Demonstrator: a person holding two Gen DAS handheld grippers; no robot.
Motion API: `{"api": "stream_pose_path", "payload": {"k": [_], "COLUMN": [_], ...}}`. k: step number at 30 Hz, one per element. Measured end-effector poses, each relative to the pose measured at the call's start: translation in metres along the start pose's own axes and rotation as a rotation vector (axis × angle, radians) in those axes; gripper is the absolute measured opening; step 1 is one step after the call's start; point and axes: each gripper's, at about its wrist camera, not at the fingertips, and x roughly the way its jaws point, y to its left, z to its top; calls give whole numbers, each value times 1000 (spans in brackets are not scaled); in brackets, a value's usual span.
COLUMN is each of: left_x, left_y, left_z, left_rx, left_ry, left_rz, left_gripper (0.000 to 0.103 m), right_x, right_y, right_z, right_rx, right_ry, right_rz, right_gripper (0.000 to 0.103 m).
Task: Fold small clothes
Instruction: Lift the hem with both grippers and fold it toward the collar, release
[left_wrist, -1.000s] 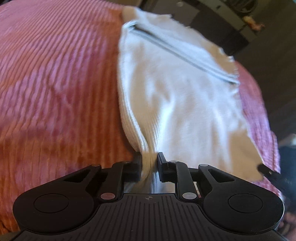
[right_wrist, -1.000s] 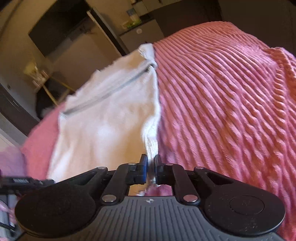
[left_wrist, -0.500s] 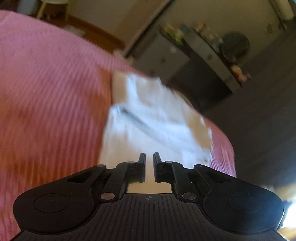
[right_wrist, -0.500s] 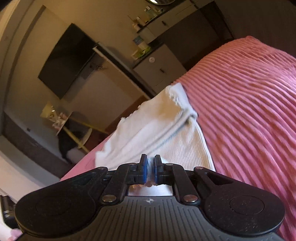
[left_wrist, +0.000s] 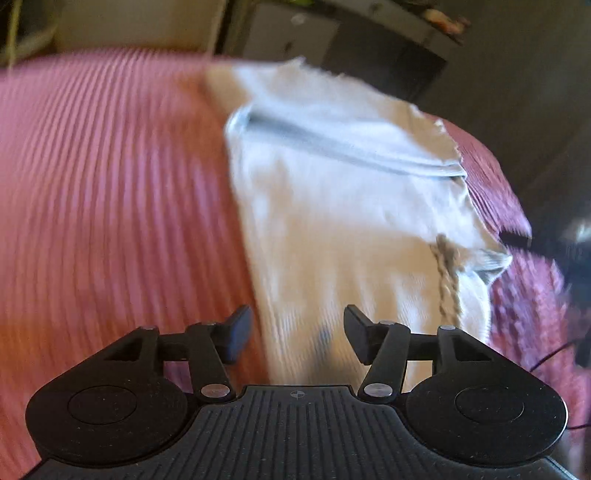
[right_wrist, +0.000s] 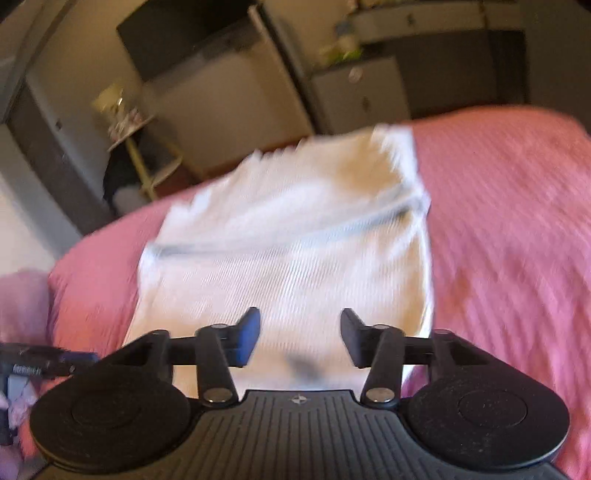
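Pink ribbed bedspread (left_wrist: 110, 206) fills both views, with cabinets and a dark screen dim behind. On it lies the white garment (left_wrist: 332, 206), folded over, a grey seam crossing its far part. The left gripper (left_wrist: 297, 332) tilts down over the garment's near left edge; its fingers are opening, with cloth lying under the gap and neither pad pressing on it. The right gripper (right_wrist: 299, 338) tilts down over the near right part; its fingers are opening too, cloth below and nothing pinched. This looks like the release after a fold. Next, I judge, comes a fresh pinch on an edge or corner for another fold, without dragging the lower layer.
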Motion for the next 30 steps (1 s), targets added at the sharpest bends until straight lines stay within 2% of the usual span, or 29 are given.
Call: {"api": "stream_pose_path", "payload": {"k": [2, 6, 8, 12, 13, 14, 15, 17, 19, 21, 22, 25, 28, 30], "left_x": [2, 13, 20, 29, 29, 29, 30, 31, 28, 19, 13, -7, -23, -26], "left_y": [6, 6, 2, -4, -4, -4, -3, 0, 2, -2, -4, -7, -10, -11], "left_z": [-14, -34, -42, -48, -48, -49, -49, -49, -46, -40, -34, -5, 34, 59], "left_rx": [-97, -222, -247, -258, -261, -263, -266, -281, -294, -276, -276, -292, -284, -276], "left_ry": [35, 94, 112, 125, 126, 132, 137, 154, 163, 144, 127, 38, -80, -150], "left_rz": [-27, -64, -77, -72, -81, -84, -75, -84, -129, -173, -204, -287, -305, -285], "left_gripper": [72, 73, 74, 75, 67, 54, 47, 19, 18, 17, 17, 16, 16, 16], "right_x": [0, -1, 3, 12, 14, 18, 20, 35, 38, 35, 28, 20, 11, 12], "right_y": [0, -6, -10, -12, -11, -11, -13, -19, -19, -18, -19, -24, -37, -40], "right_z": [-17, -42, -49, -46, -44, -41, -38, -36, -36, -34, -28, -17, 11, 18], "right_rx": [77, 289, 395, 467, 468, 470, 481, 550, 553, 534, 525, 530, 535, 532], "right_ry": [22, 25, 26, 9, 0, -5, -2, 16, 14, -18, -65, -118, -201, -214], "right_rz": [41, 137, 140, 154, 145, 130, 122, 126, 119, 108, 114, 126, 104, 98], "right_gripper": [49, 49, 49, 49, 49, 48, 47, 35, 13, 9, 8, 7, 7, 7]}}
